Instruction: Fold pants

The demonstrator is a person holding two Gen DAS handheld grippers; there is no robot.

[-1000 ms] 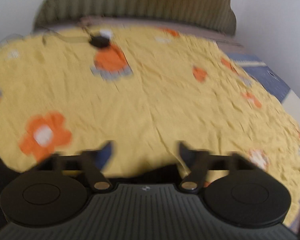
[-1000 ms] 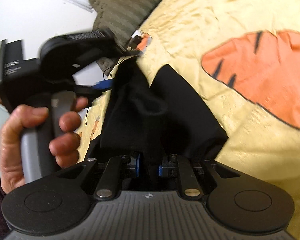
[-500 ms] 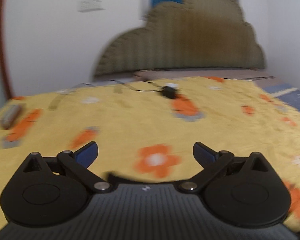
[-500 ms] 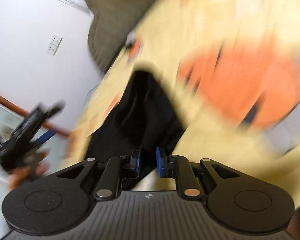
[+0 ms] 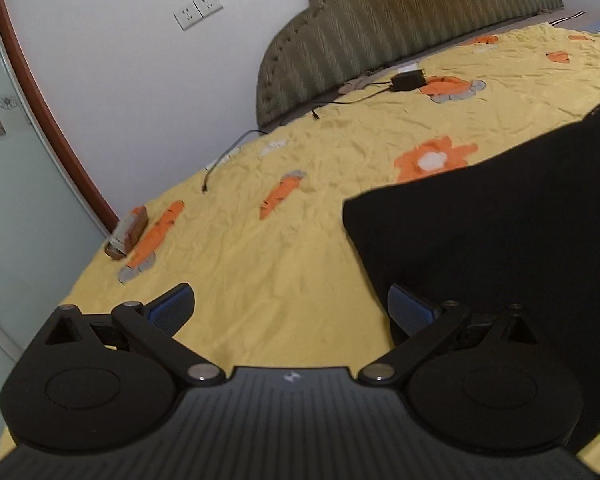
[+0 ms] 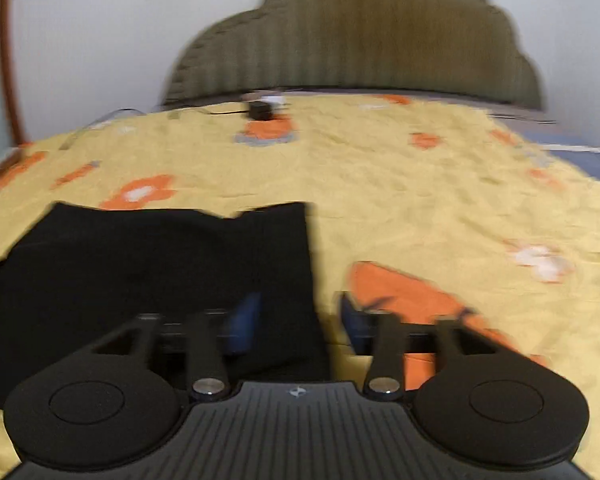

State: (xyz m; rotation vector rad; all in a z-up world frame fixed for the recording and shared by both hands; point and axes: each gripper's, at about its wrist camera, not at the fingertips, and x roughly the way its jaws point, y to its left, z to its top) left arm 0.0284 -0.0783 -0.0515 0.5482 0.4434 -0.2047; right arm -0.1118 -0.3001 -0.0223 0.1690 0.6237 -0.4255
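Note:
The black pants (image 5: 500, 232) lie folded flat on the yellow bedsheet (image 5: 292, 248), at the right of the left wrist view. My left gripper (image 5: 292, 308) is open and empty, just left of the pants' near corner, its right fingertip (image 5: 410, 308) at the cloth's edge. In the right wrist view the pants (image 6: 160, 264) lie at the lower left. My right gripper (image 6: 300, 316) is open and empty over the pants' right edge. That view is blurred.
The sheet (image 6: 420, 192) has orange flower and carrot prints. A black charger (image 5: 408, 80) with cable lies near the olive headboard (image 5: 400, 20). A small brown box (image 5: 126, 232) sits at the bed's left edge. A white wall (image 5: 120, 60) and a glass door (image 5: 16, 184) stand left.
My right gripper has opened and let go of the pants, which now lie flat. My left gripper has swung left and down beside the pants. Both views have turned toward the headboard.

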